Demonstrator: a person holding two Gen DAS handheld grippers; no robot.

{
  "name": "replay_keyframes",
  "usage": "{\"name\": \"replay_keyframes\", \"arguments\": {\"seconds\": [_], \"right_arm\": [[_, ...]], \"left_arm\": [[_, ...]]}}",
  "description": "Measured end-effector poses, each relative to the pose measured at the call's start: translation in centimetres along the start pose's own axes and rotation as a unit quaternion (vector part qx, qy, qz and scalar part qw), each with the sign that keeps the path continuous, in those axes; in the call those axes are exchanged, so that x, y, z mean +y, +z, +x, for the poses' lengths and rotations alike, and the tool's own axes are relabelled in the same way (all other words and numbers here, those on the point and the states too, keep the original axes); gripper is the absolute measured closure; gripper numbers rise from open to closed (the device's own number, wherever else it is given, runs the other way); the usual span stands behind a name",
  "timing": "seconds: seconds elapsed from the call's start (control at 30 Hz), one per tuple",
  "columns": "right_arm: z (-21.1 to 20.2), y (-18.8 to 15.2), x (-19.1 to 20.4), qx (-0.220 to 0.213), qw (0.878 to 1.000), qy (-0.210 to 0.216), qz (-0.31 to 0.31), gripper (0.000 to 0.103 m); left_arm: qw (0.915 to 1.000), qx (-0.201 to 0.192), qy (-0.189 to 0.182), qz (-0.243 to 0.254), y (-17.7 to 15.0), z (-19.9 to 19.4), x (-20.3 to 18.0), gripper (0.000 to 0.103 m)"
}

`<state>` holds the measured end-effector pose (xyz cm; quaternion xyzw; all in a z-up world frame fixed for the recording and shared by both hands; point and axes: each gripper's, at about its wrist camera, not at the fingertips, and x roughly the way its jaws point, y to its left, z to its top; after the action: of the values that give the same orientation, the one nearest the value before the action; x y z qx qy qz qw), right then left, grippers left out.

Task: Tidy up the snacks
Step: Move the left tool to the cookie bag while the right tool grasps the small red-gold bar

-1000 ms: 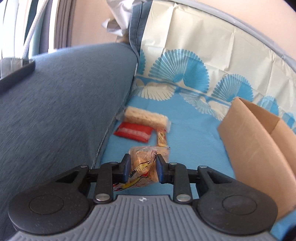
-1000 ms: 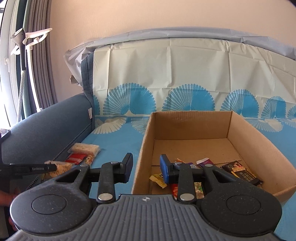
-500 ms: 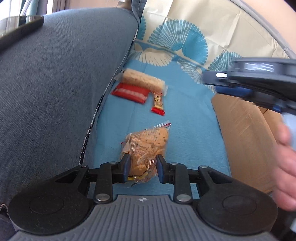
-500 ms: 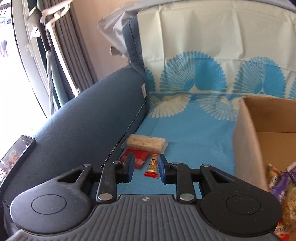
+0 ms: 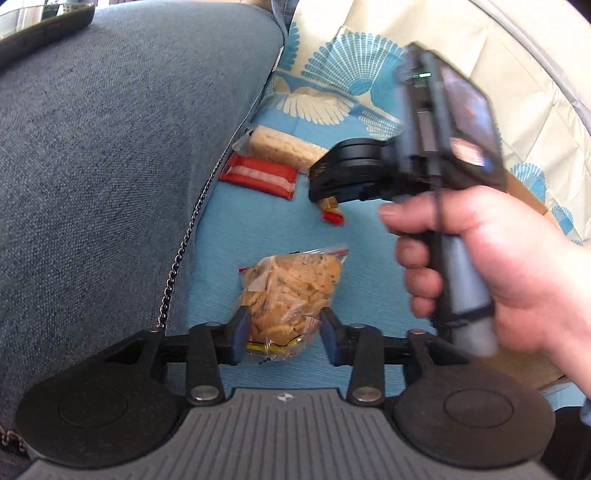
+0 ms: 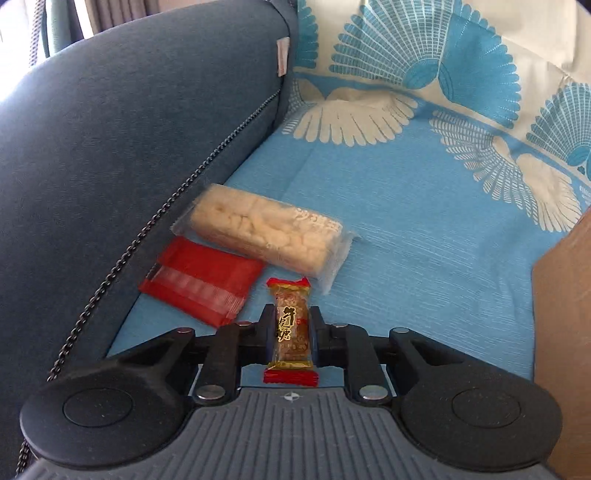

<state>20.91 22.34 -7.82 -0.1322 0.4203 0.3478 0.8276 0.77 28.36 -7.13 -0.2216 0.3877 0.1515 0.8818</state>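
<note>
Right gripper (image 6: 289,332) clamped on the candy bar (image 6: 291,328), just beside the red packet (image 6: 201,282) on the blue cover (image 6: 424,221). Left gripper (image 5: 283,334) jaws opening – cracker bag (image 5: 291,291) between them, pads look clear.

- Both views are bright with daylight — it washes in from the upper left, where the window strip (image 6: 40,26) burns out to white.
- Fisheye distortion bends the blue armrest (image 5: 110,147) and the patterned cover (image 6: 406,184) into curves toward the frame edges.
- In the left wrist view the hand (image 5: 491,266) and the right gripper (image 5: 332,184) it carries are smeared by motion blur; the cookie bag (image 5: 291,291) stays sharp.
- The right wrist view is crisp — print on the candy bar (image 6: 291,325) is legible, with slight softness on the red packet (image 6: 201,282).
- Shadows are soft and short under the snacks; glare glints on the clear wrapper of the rice bar (image 6: 266,230).
</note>
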Motion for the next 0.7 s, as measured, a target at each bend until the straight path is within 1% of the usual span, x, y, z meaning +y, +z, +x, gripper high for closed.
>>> {"name": "replay_keyframes", "arguments": {"seconds": [0.03,0.1,0.17,0.3,0.37,0.47,0.53,0.63,0.7], "right_arm": [[-0.7,-0.3,-0.3,-0.002,1.000,0.006,0.001,0.085],[-2.4,-0.9,-0.9,-0.008,1.000,0.003,-0.005,0.085],[-4.6,-1.8,-1.8,-0.015,1.000,0.004,0.001,0.085],[-9.8,-4.6,-3.6,-0.034,0.999,0.006,0.024,0.085],[-12.4,-6.6,-4.0,-0.043,0.999,0.006,0.033,0.085],[-15.5,-10.4,-3.9,-0.049,0.998,0.004,0.040,0.085],[-16.7,-13.0,-3.4,-0.049,0.998,-0.003,0.026,0.085],[-17.8,-17.0,-2.4,-0.040,0.999,0.003,0.009,0.085],[-17.8,-19.2,-1.6,-0.042,0.999,0.001,-0.023,0.085]], "left_arm": [[1.0000,0.000,0.000,-0.001,0.0,0.1,0.0,0.055],[1.0000,-0.001,0.001,-0.005,-0.1,0.0,0.1,0.053],[1.0000,0.001,0.000,-0.009,-0.1,0.0,0.2,0.044],[1.0000,0.008,-0.001,-0.005,0.1,0.3,0.1,0.037],[0.9999,0.010,-0.003,-0.006,0.3,0.4,0.1,0.034],[0.9999,0.011,0.002,-0.006,0.4,0.7,0.0,0.034],[0.9999,0.012,0.007,-0.003,0.6,0.9,-0.3,0.034],[0.9999,0.012,0.012,-0.004,0.6,0.9,-0.5,0.034],[0.9998,0.012,0.014,-0.006,0.6,0.8,-0.6,0.035]]}}
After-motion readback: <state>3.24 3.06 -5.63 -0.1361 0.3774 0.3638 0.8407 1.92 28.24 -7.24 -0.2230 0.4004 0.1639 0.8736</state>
